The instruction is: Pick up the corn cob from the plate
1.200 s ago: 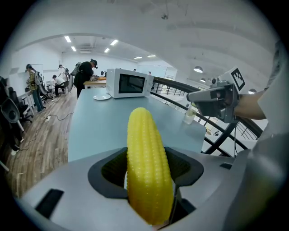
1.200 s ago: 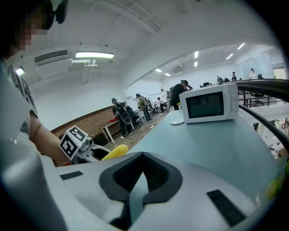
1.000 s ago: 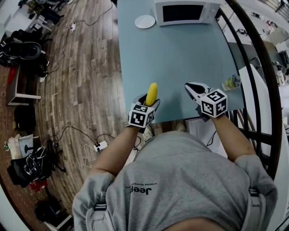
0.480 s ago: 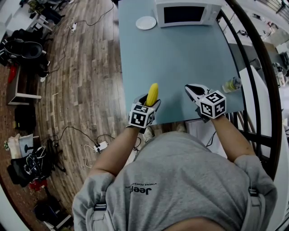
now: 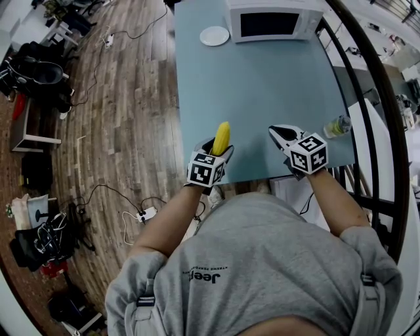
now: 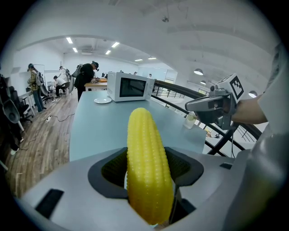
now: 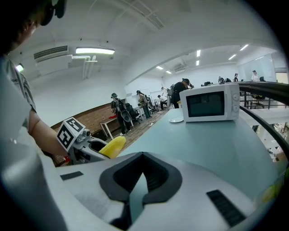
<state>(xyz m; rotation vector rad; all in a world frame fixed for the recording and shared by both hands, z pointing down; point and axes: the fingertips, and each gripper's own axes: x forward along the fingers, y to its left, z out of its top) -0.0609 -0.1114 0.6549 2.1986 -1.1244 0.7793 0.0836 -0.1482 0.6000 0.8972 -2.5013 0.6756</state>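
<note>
The yellow corn cob (image 5: 221, 138) stands upright in my left gripper (image 5: 216, 152), which is shut on its lower half above the near edge of the blue table (image 5: 262, 85). In the left gripper view the corn cob (image 6: 146, 158) fills the gap between the dark pads (image 6: 110, 169). The white plate (image 5: 214, 36) lies bare at the far end, beside the microwave (image 5: 274, 18). My right gripper (image 5: 281, 134) hovers to the right of the corn cob, shut with nothing in it; in its own view the right gripper (image 7: 141, 182) shows its pads meeting.
A small bottle (image 5: 336, 125) stands at the table's right edge, by a dark railing (image 5: 380, 111). Wooden floor with cables (image 5: 125, 85) lies to the left. People stand far behind the table in the left gripper view (image 6: 86, 76).
</note>
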